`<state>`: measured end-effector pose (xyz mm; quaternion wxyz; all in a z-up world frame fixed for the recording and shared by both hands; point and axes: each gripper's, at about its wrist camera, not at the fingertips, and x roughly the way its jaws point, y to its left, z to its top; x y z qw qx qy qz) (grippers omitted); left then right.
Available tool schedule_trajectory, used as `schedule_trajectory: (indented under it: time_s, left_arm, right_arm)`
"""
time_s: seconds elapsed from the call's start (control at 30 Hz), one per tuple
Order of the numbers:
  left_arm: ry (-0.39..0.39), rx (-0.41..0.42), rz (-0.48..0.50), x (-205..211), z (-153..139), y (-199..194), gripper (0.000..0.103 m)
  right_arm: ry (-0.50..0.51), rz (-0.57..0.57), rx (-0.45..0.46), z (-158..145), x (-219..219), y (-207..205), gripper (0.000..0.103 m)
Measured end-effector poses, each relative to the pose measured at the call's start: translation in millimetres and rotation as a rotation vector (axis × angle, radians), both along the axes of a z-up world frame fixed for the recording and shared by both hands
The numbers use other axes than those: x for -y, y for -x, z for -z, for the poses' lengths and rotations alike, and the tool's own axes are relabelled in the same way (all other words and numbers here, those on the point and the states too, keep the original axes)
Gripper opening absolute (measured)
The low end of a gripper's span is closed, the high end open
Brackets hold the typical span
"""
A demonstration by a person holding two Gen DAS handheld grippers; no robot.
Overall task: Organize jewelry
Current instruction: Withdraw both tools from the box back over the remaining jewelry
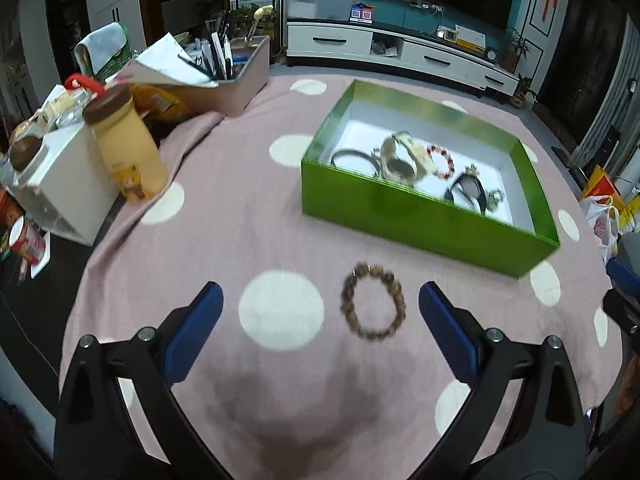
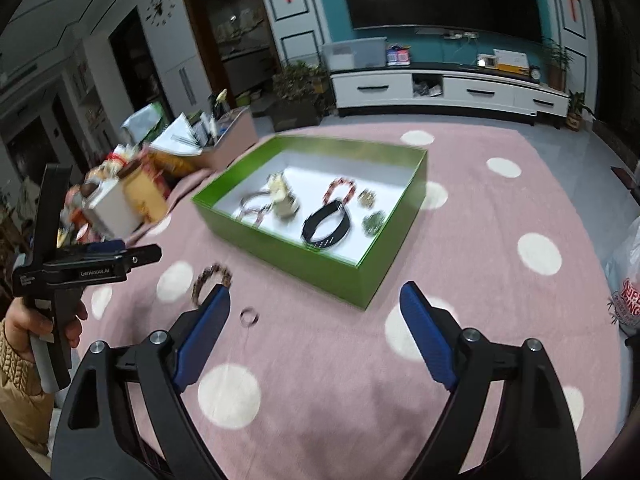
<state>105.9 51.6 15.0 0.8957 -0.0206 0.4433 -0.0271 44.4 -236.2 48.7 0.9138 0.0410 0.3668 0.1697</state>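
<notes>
Living room, TV unit behind; pink polka-dot cloth (image 1: 256, 216) covers the table. Green box (image 1: 420, 224) sits toward the far right edge of the cloth, already holding a black band (image 2: 326, 226), a red bead bracelet (image 1: 440, 160), a watch and small pieces.

Brown bead bracelet (image 1: 373, 301) lies loose on the cloth just in front of the box's near wall. Small ring (image 2: 249, 316) lies near it, seen only in the right wrist view.

Left gripper (image 1: 320, 300) is wide open and empty, with the bracelet between its fingers but nearer the right one. Right gripper (image 2: 316, 300) is also wide open, holding nothing, aimed at the box's near corner.

Judgement: next is picking up the bracelet, then the ring.

Risks:
- bracelet off-centre, so closing may catch one side and the beads roll out
- pads could pinch the soft cloth and drag it
- ring is thin and flat, likely to slip or skid
- both frames are motion-blurred, so exact contact is unclear
</notes>
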Motion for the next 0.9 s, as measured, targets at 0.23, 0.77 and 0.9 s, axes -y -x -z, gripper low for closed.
schedule_trajectory:
  time_s: [0.23, 0.77, 0.9]
  left_arm:
    - [0.017, 0.009, -0.002, -0.8, 17.3, 35.1, 0.099]
    - [0.034, -0.035, 0.000, -16.0, 46.1, 43.6, 0.099]
    - [0.043, -0.036, 0.001, -17.0, 47.6, 41.8, 0.099]
  right_arm:
    - [0.050, -0.080, -0.047, 29.4, -32.9, 12.9, 0.087]
    - [0.127, -0.194, -0.069, 70.5, -85.7, -3.5, 0.078]
    - [0.151, -0.213, -0.070, 77.0, -94.2, -16.5, 0.064]
